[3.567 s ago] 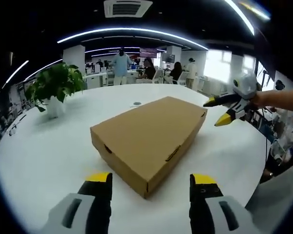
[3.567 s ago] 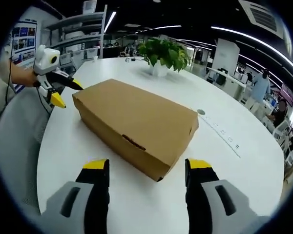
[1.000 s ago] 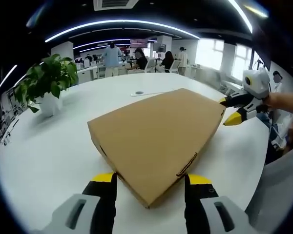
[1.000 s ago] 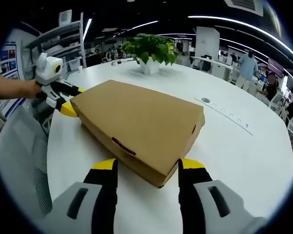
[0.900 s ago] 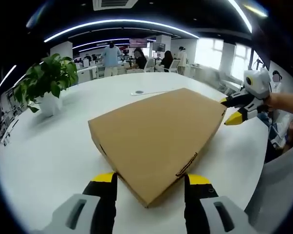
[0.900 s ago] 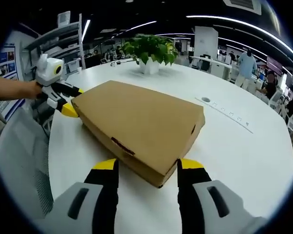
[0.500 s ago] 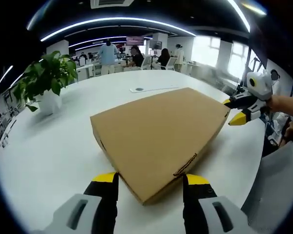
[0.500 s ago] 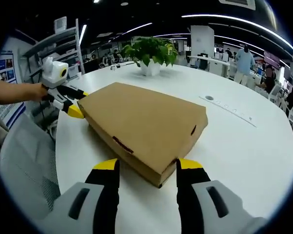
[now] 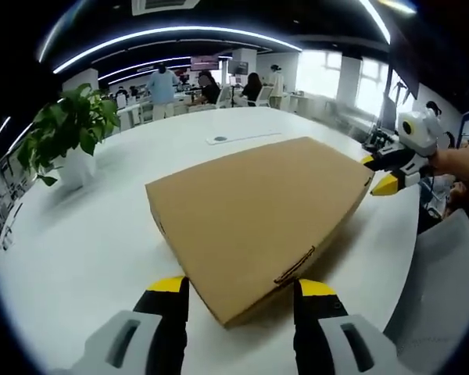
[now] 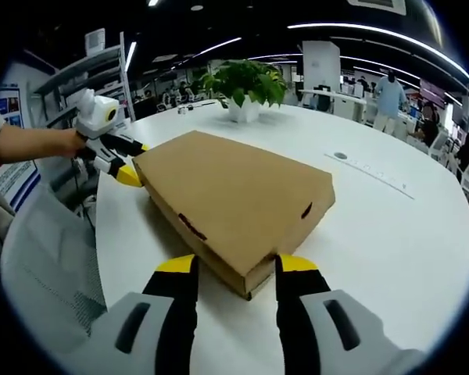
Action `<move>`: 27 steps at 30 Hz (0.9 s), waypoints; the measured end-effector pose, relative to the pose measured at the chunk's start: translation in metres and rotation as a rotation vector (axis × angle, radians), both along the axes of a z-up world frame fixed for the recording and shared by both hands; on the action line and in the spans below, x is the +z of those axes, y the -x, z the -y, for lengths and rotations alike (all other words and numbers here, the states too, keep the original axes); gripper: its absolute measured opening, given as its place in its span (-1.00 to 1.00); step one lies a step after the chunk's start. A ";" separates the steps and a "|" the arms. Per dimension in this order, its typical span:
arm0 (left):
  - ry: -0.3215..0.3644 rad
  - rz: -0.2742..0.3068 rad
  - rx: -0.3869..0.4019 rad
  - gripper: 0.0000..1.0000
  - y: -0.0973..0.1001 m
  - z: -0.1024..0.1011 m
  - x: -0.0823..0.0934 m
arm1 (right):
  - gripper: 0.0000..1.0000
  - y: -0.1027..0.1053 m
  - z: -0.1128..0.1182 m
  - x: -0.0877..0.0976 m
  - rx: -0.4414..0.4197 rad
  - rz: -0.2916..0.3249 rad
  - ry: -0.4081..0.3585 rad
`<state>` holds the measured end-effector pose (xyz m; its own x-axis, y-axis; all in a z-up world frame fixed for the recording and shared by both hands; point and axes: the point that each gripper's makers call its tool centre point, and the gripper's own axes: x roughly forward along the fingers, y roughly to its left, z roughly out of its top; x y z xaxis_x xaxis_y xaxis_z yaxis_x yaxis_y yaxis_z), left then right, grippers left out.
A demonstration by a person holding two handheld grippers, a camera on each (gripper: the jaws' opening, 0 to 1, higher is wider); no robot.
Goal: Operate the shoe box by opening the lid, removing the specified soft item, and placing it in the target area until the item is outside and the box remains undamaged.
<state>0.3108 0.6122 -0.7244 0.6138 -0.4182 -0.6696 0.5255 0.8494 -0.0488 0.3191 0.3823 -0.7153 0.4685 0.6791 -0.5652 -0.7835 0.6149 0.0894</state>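
Observation:
A plain brown cardboard shoe box (image 9: 254, 211) lies with its lid on, on a round white table (image 9: 78, 242). In the left gripper view my left gripper (image 9: 241, 291) straddles the near corner, and both yellow-tipped jaws press against the box sides. The right gripper (image 9: 381, 172) holds the far right corner. In the right gripper view the shoe box (image 10: 234, 195) points a corner at me, and my right gripper (image 10: 236, 267) pinches that corner. The left gripper (image 10: 127, 162), held by a hand, grips the far left corner.
A potted green plant (image 9: 66, 133) stands on the table at the left, and the same plant (image 10: 246, 86) is behind the box. A grey mesh chair (image 10: 47, 266) sits by the table edge. People sit and stand at desks far behind.
Both grippers came in from about a jaw's length away to the two opposite box corners. In the last second the right jaws narrowed onto their corner.

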 end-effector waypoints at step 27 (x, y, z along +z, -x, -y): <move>0.005 -0.028 0.013 0.02 0.024 -0.044 -0.002 | -0.37 0.039 -0.042 0.000 0.044 0.006 -0.022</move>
